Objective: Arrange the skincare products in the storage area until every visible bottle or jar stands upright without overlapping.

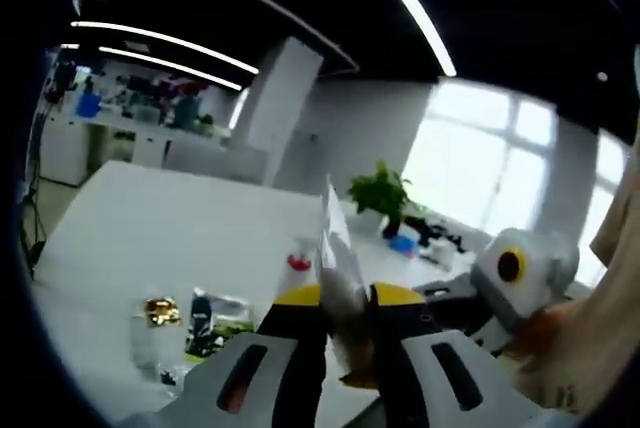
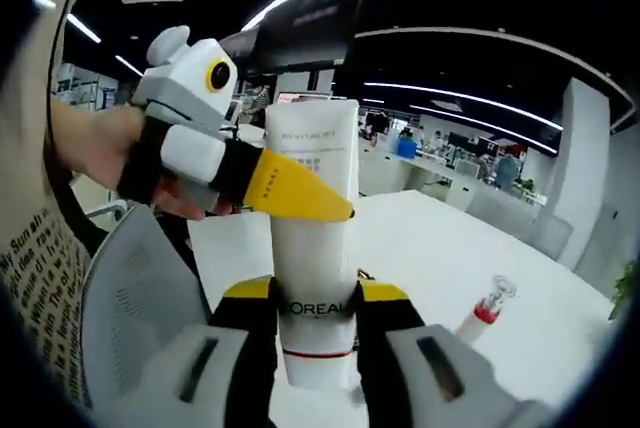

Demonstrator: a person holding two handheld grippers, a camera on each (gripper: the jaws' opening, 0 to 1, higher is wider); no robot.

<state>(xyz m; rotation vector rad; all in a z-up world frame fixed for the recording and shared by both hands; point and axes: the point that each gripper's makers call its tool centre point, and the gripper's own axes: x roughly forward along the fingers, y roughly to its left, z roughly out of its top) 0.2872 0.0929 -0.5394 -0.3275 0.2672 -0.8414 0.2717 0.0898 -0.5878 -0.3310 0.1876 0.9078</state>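
Currently catalogued, item one: white squeeze tube, printed lettering, soft plastic body, flat crimped end. Location: upright between the jaws of the right claw, held off the white surface. Right claw state: clamped on the tube's lower body. The left claw enters the right gripper view from 10 o'clock, its yellow tip laid against the tube's upper half; in the left gripper view that same claw pinches the tube's thin edge, so it is gripping the tube too.

Handling, as a judgement: light, pliable, smooth-skinned; it will dent under pressure and may slide if squeezed near the flat seal. Best hold is the fuller lower body near the cap end, which is also the only end it can stand on.

Item two: small clear bottle with red collar, lying on its side on the surface at 4 o'clock of the right gripper view; rigid, likely to roll.

Item three: cluster at 8 o'clock of the left gripper view: gold-lidded clear jar, dark bottle, green packet. Too blurred to tell which stand upright.

Background: potted plant at 12 o'clock.
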